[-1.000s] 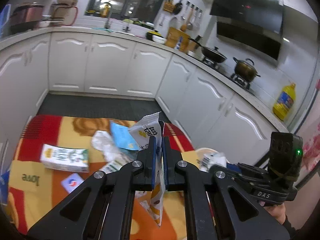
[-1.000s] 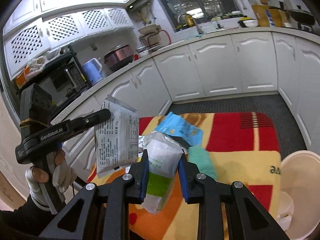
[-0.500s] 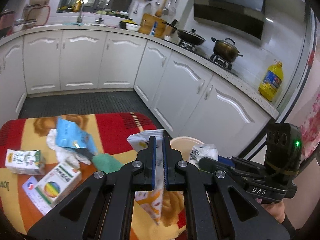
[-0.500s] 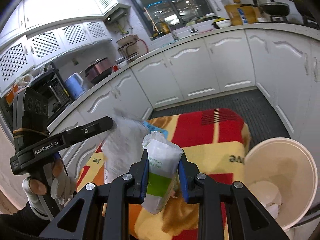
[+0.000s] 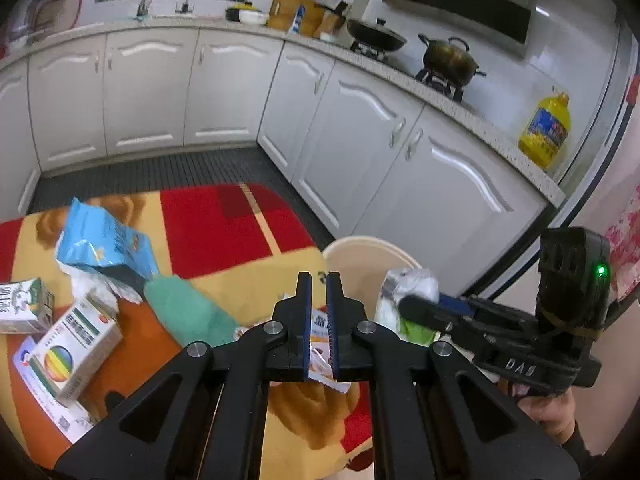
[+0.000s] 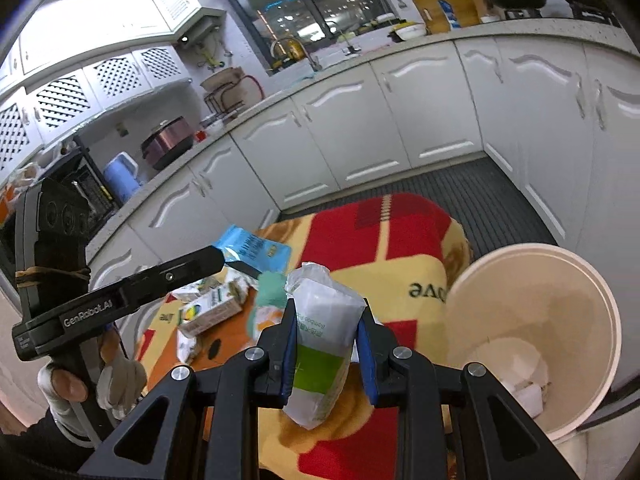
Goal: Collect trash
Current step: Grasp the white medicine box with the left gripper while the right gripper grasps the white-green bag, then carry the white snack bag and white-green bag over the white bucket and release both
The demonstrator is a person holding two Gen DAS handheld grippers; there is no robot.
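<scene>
My left gripper (image 5: 319,286) is shut on a white and orange snack wrapper (image 5: 320,354), held above the blanket-covered table (image 5: 224,224) close to the cream trash bin (image 5: 360,256). My right gripper (image 6: 325,309) is shut on a white and green tissue pack (image 6: 320,344), just left of the bin (image 6: 532,312), which holds some white trash. The pack also shows in the left wrist view (image 5: 404,296). On the table lie a blue bag (image 5: 104,240), a green pouch (image 5: 188,312), a colourful box (image 5: 72,348) and a milk carton (image 5: 24,304).
White kitchen cabinets (image 5: 360,128) run around the table, with a dark mat (image 5: 160,168) on the floor between. A yellow oil bottle (image 5: 544,128) and pots stand on the counter. The left gripper's body (image 6: 80,300) shows in the right wrist view.
Both grippers have swung right toward the bin with their items. The wrapper has slid lower in the left jaws. The bin is now close to both grippers.
</scene>
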